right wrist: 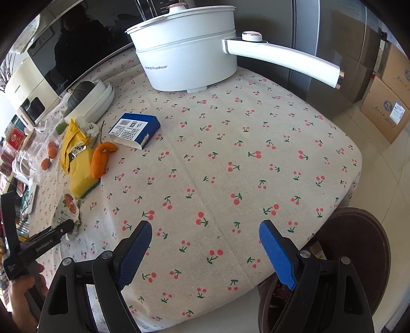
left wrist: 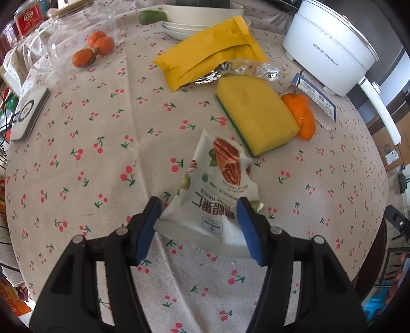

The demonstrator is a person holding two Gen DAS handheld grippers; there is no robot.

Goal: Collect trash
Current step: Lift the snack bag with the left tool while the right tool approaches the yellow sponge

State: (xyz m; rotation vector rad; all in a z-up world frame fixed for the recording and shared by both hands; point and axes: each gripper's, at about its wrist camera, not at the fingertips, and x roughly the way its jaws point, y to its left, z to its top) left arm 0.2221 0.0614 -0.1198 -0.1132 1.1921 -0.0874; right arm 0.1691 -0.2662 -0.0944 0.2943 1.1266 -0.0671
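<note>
A white pecan snack wrapper (left wrist: 215, 189) lies on the cherry-print tablecloth. My left gripper (left wrist: 198, 225) is open, its blue pads on either side of the wrapper's near end. Beyond it lie a yellow sponge (left wrist: 256, 112), orange peel (left wrist: 303, 115), a yellow packet (left wrist: 212, 53) and crumpled foil (left wrist: 246, 70). My right gripper (right wrist: 205, 251) is open and empty over the table's near edge. In the right wrist view the wrapper (right wrist: 68, 207) lies at far left, with the left gripper (right wrist: 65, 229) at it, and a brown bin (right wrist: 346, 256) stands below the table at right.
A white electric pot (right wrist: 189, 56) with a long handle stands at the back. A blue box (right wrist: 135, 129) lies near it. Stacked white bowls (left wrist: 202, 18), a glass container with oranges (left wrist: 94, 47) and a white remote (left wrist: 28, 115) sit at the left.
</note>
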